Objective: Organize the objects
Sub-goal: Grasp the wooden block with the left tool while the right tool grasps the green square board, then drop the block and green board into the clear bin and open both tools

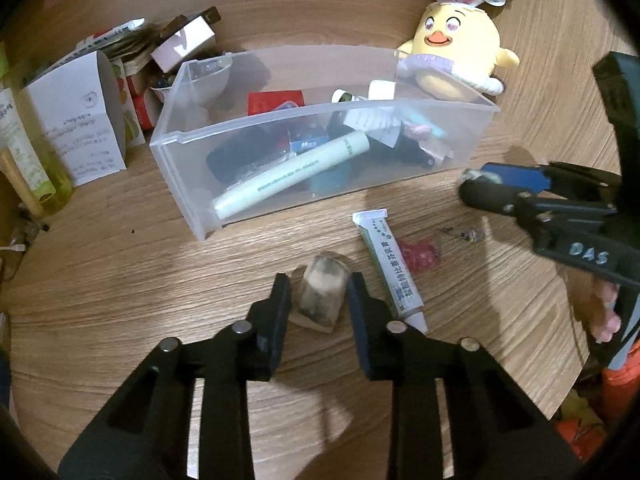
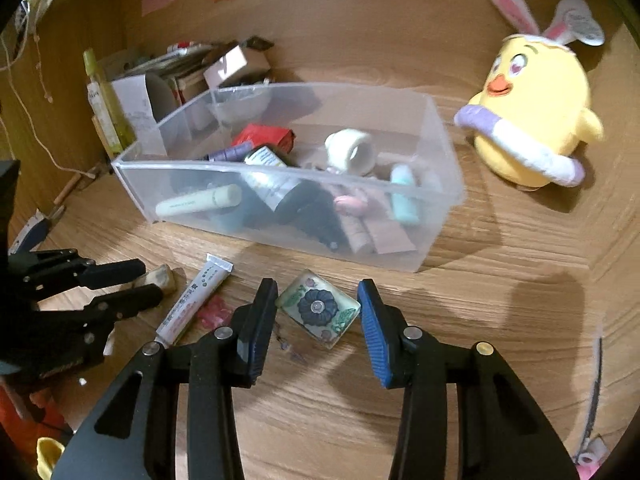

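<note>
A clear plastic bin (image 1: 400,160) holds several small items, among them a pale green tube (image 1: 292,170); it also shows in the right wrist view (image 2: 436,208). My left gripper (image 1: 320,296) is open, its fingers either side of a small clear dome-shaped piece (image 1: 320,292) lying on the wooden table. My right gripper (image 2: 318,308) is open around a square glass tile with a blue flower (image 2: 318,308) on the table. A white ointment tube (image 1: 390,268) and a small red item (image 1: 418,254) lie between the two grippers.
A yellow plush chick with bunny ears (image 1: 456,52) sits behind the bin on the right. Boxes, papers and green tubes (image 1: 76,120) crowd the back left. The wooden table (image 1: 120,280) has a wall behind it.
</note>
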Motion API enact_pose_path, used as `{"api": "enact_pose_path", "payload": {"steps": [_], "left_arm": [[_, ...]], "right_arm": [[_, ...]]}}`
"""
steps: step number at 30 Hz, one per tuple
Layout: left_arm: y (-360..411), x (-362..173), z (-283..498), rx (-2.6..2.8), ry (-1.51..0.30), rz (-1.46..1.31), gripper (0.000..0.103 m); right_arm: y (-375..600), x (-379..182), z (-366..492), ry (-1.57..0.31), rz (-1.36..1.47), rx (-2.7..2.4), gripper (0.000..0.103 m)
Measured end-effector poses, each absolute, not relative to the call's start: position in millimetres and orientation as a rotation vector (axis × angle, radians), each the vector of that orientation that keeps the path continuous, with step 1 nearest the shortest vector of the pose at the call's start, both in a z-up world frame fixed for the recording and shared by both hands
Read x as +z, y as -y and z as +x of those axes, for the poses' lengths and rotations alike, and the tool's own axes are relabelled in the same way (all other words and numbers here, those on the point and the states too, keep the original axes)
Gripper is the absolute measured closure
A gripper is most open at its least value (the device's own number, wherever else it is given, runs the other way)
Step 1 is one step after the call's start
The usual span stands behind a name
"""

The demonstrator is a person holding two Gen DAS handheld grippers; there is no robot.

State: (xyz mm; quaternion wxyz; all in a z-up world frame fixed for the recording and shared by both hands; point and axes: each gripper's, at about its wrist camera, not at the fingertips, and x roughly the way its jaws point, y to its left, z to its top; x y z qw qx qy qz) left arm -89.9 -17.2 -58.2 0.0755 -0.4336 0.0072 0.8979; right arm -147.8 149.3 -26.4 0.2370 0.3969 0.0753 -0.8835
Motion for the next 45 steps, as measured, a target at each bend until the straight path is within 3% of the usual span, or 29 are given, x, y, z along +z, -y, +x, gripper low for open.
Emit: {"api": "enact_pose_path", "payload": {"steps": [10,12,18,21,23,26,34,37,45], "left_arm": [[34,-45,-75,2.771,0.082,-1.243,0.079],[37,-40,-73,2.778,0.096,-1.227,0.101],[43,-21,-68,2.792,0.102,-1.162,0.101],[45,-18,-64,2.775,0.113,-1.160,0.090],[46,-22,-61,2.759,0.120,-1.180,0.064],[42,-34,-59,2.763,0.061,-1.229,0.050],[37,-64,-74,2.705,-0.012,-1.365,0.049],[37,-62,-79,2.723,-0.016,-1.355,0.064],[47,-31,-86,2.781,0.063,-1.235,0.064]], "right_arm": [[-172,0,-130,-0.141,0.990,-2.462,0.065],[-173,4,-129,-0.135,0.972,-2.466,0.065],[-174,15,-128,-0.131,0.924,-2.476,0.065],[-175,20,-129,-0.126,0.909,-2.484,0.065],[-176,24,-132,-0.126,0.893,-2.494,0.065],[-178,31,-139,-0.119,0.872,-2.506,0.065],[-174,42,-160,-0.093,0.854,-2.492,0.065],[-168,42,-172,-0.091,0.872,-2.481,0.065],[-152,40,-204,-0.126,0.919,-2.463,0.065]]}}
